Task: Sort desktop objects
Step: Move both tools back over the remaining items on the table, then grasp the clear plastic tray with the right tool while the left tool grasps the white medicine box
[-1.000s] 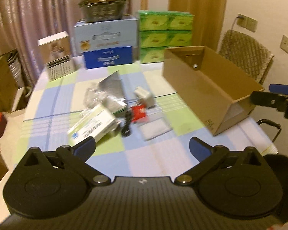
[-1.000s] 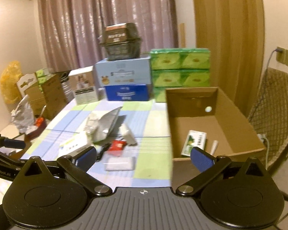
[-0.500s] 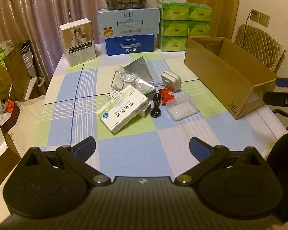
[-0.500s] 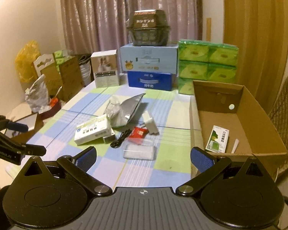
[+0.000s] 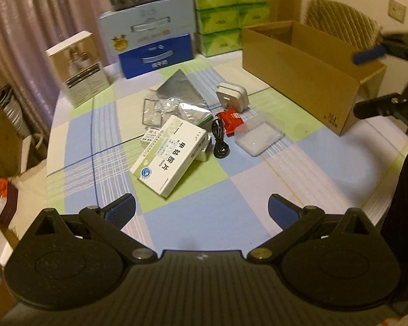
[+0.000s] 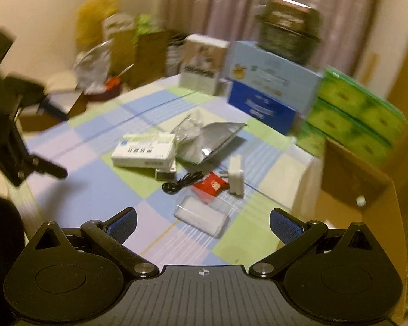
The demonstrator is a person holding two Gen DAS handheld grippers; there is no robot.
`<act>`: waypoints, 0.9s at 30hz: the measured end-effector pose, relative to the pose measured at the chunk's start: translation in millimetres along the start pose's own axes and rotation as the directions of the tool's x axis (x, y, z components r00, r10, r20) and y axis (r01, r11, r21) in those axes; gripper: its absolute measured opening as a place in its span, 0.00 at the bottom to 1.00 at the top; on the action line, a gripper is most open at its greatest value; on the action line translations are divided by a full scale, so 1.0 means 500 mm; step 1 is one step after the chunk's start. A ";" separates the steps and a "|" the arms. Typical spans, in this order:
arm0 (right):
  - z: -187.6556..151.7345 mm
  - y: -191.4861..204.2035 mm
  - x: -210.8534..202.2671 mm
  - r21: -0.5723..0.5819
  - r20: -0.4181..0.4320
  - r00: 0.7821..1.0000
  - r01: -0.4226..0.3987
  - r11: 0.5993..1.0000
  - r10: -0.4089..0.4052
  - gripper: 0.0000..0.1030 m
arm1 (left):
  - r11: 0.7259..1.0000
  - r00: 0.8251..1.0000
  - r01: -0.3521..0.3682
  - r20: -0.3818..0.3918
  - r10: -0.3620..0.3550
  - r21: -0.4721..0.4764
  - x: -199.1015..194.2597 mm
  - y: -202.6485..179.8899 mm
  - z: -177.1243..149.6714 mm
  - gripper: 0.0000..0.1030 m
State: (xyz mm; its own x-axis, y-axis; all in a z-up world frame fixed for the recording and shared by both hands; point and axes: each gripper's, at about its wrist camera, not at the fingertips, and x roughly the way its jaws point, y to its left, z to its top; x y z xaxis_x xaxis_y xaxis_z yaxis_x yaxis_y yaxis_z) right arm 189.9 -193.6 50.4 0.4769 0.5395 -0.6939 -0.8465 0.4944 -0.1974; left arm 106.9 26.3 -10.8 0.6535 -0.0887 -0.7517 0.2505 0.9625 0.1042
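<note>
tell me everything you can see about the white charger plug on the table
The charger is a small, rounded white block, seemingly plastic, with a grey seam around it. It stands on edge on the checked tablecloth, at the pile's side towards the cardboard box. In the right wrist view metal prongs stick out of one face. The red packet lies against its base; a silver foil bag sits just beside it. Neither gripper touches it.

Checked tablecloth in blue, green, lilac and cream. Red packet, black cable, white charger, brown carton.
</note>
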 end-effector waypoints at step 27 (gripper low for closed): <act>0.026 -0.007 0.362 -0.504 -0.359 0.919 -0.338 0.794 0.163 0.95 | 0.926 0.977 0.204 -0.130 -0.171 0.318 0.283 0.137 0.097 0.90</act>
State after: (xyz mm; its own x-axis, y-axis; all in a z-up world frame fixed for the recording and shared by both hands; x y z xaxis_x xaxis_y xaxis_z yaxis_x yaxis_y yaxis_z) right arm 282.4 -88.7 -65.4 0.2149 0.3318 -0.9185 -0.9532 -0.1336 -0.2713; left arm 251.1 67.0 -78.4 0.5029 -0.2180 -0.8364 0.5927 0.7913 0.1501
